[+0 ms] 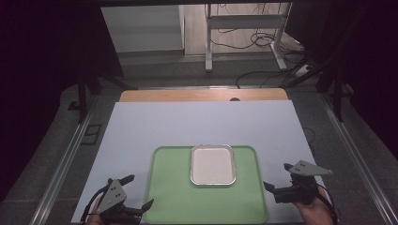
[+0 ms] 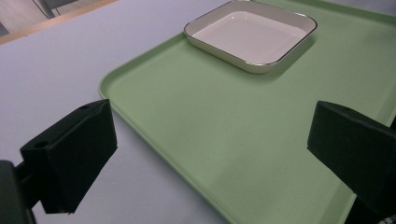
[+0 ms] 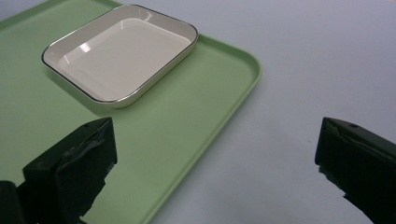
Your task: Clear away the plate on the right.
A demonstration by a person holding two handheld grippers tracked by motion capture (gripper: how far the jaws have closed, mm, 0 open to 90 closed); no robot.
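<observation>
Sitting near the front edge of the light grey table top (image 1: 197,122): one green tray (image 1: 169,197), rounded corners, low raised rim. One white dish (image 1: 212,164) with a thin metallic rim rests on the tray's far half, centred side to side and close to the far rim — nothing in it.

Room: near half of the tray is bare, and the table surface beyond the tray and on both sides of it is bare too. A strip of wood (image 1: 202,95) shows past the far edge of the grey top.

Two grippers, one per hand. Left gripper (image 1: 136,192) sits at the tray's near-left corner, jaws spread wide, holding nothing; in the left gripper view one jaw is over the table and the other over the tray. Right gripper (image 1: 277,177) sits off the tray's right edge over bare table, jaws likewise wide apart and empty; in the right gripper view the left-hand jaw overlaps the tray.

Beyond the table — grey floor, a metal frame (image 1: 244,37) with loose cables (image 1: 263,42), rails along both sides. Nothing stands between either gripper and the dish.
</observation>
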